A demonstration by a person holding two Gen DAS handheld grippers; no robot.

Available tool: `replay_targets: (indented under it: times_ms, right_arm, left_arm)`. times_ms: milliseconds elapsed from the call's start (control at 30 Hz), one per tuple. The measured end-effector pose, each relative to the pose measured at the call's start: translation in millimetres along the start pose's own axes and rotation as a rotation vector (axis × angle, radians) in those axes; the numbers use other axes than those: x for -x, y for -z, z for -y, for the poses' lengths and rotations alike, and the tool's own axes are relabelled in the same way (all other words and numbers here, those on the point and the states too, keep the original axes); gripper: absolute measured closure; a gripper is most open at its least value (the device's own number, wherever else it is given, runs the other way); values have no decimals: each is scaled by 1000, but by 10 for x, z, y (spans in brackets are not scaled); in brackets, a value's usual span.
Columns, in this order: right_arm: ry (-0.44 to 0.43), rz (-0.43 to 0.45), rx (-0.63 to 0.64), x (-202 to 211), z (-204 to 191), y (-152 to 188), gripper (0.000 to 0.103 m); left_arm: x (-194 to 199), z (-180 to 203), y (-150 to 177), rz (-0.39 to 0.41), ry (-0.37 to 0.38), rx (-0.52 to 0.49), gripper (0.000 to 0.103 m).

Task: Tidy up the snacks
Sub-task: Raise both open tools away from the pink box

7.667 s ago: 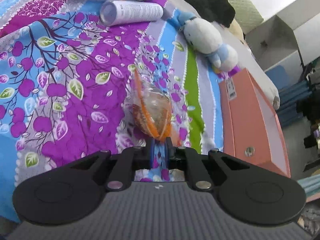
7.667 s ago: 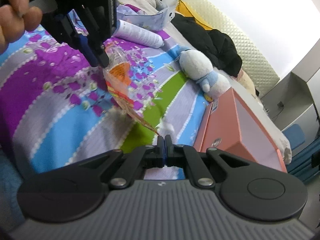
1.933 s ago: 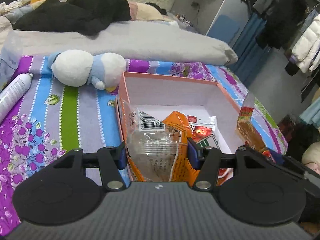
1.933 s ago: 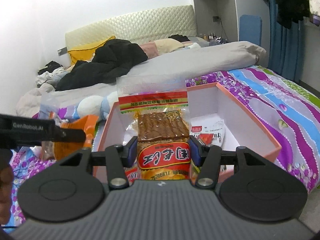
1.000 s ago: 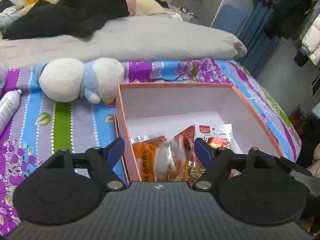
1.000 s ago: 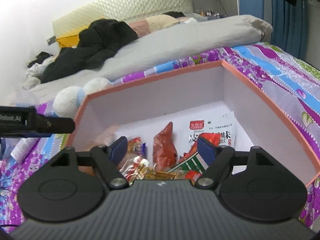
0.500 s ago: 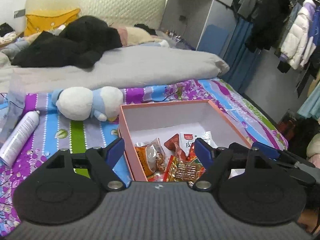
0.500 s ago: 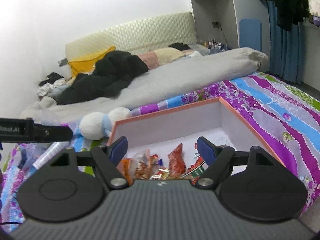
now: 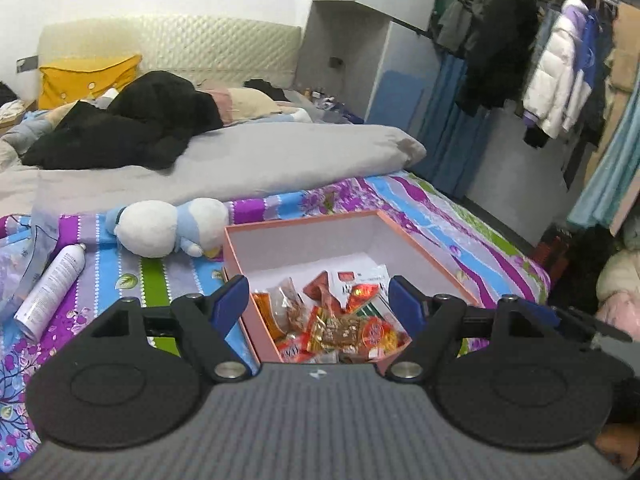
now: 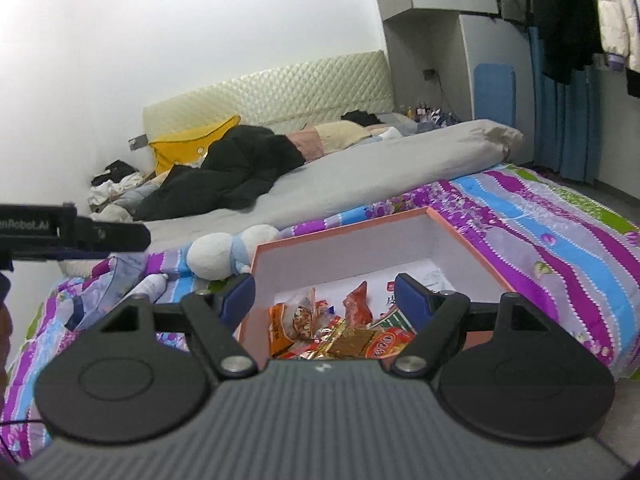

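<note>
An open salmon-pink box (image 9: 424, 258) with a white inside sits on the colourful bedspread; it also shows in the right wrist view (image 10: 464, 240). Several snack packets (image 9: 340, 324) lie heaped at its near end, red, orange and clear, seen too in the right wrist view (image 10: 344, 332). My left gripper (image 9: 318, 302) is open and empty, held above and behind the box's near edge. My right gripper (image 10: 324, 296) is open and empty, also raised behind the box. The left gripper's body (image 10: 72, 232) shows at the left in the right wrist view.
A white and blue plush toy (image 9: 168, 228) lies left of the box. A white spray can (image 9: 50, 288) and a clear plastic bag (image 9: 24, 264) lie further left. A grey duvet (image 9: 224, 164) and black clothes (image 9: 132, 124) cover the far bed. Hanging coats (image 9: 560, 80) are at right.
Both grippers let their snack packets go into the box about a second ago, then drew back and up from it with open jaws; the box now looks smaller and lower.
</note>
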State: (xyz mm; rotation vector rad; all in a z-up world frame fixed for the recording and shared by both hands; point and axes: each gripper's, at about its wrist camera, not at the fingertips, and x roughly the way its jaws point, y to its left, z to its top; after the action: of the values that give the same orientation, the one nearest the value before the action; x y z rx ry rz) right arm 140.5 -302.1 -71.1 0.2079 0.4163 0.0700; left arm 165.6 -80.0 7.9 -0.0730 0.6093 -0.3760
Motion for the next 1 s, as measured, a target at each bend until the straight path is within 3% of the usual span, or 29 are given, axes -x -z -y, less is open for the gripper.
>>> replay_targets:
  times_ms: [333,600,700,833,1000]
  right_arm:
    - [17,21,-7,318,1,122,25]
    - [21,8,-21,403,37,247,25]
    - [40,7,-7,401,33,274,24]
    - [49,2,-1,393,43,319,2]
    - [45,-24,-23,354,80,338,0]
  left_arm:
    - [248,19,186,-7,-60,18,22]
    - [327,45,346,-16,-54,40,22]
    - [317,38,376,-21,-58,46,14]
    - [333,6,413,-14,-44,74,5]
    - [296,-21,445,-33,-77,78,4]
